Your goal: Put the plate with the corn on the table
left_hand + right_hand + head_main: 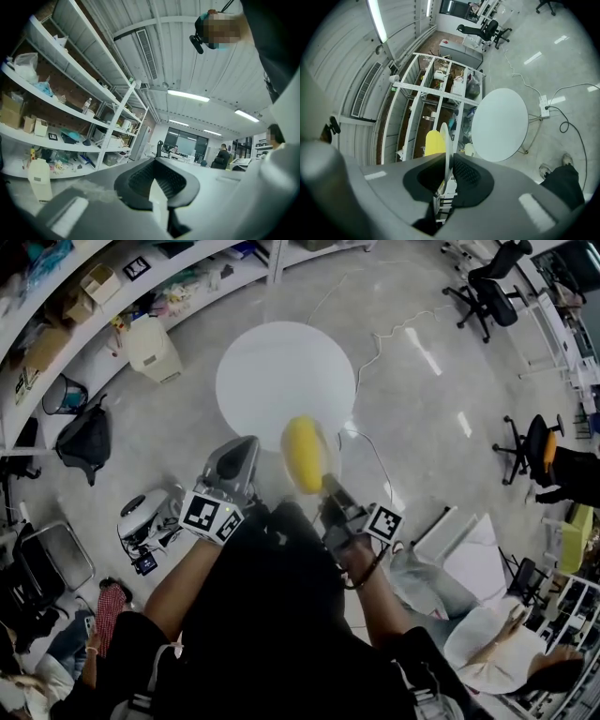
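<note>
A yellow corn cob (304, 454) lies on a pale plate (325, 444), held up in front of me above the floor. My right gripper (330, 487) is shut on the plate's near rim. In the right gripper view the plate (446, 136) shows edge-on between the pads, with the corn (433, 142) to its left. The round white table (281, 371) stands just beyond the plate, its top bare; it also shows in the right gripper view as the round table (500, 125). My left gripper (238, 457) is beside the plate on the left, shut and holding nothing. The left gripper (157, 182) points up at shelves and ceiling.
Long white shelves (56, 324) full of boxes run along the left, with a white canister (153, 349) and a black bag (84, 439) on the floor below. A cable and power strip (353, 432) lie by the table's foot. Office chairs (486, 292) stand at right; a seated person (506, 645) is lower right.
</note>
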`<state>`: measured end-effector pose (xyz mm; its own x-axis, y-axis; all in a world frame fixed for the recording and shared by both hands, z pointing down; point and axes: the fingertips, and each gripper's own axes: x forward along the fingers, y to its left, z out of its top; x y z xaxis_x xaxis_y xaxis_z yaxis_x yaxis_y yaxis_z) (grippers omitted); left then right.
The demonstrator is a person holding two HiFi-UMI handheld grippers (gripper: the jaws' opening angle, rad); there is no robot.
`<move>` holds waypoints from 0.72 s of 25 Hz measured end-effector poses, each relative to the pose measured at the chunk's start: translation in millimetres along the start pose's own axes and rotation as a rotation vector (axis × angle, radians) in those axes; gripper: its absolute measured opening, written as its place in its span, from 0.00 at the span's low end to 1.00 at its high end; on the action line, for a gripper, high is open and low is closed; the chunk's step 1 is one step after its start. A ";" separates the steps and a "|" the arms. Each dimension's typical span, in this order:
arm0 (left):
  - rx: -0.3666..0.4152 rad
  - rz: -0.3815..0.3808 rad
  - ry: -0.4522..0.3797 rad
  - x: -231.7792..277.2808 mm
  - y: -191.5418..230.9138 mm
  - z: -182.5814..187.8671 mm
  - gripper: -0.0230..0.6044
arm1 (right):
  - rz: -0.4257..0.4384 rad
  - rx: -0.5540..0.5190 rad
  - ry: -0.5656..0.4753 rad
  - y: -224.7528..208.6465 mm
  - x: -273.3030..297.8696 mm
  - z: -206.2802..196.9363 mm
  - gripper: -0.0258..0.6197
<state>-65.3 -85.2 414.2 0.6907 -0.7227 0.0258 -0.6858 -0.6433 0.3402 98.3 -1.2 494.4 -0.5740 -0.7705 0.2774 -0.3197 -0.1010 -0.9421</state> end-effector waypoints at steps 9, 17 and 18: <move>-0.009 0.041 -0.025 15.0 15.6 0.4 0.04 | 0.015 -0.015 0.026 0.9 18.3 21.1 0.11; -0.005 0.073 -0.026 42.2 24.9 -3.6 0.04 | 0.013 -0.015 0.053 -8.9 35.2 47.4 0.11; -0.002 0.076 -0.025 46.6 26.8 -4.2 0.04 | 0.014 -0.014 0.058 -10.0 38.5 50.9 0.11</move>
<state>-50.5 -135.0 428.5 0.6304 -0.7758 0.0278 -0.7357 -0.5856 0.3404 117.8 -61.9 505.0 -0.6210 -0.7340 0.2747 -0.3217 -0.0809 -0.9434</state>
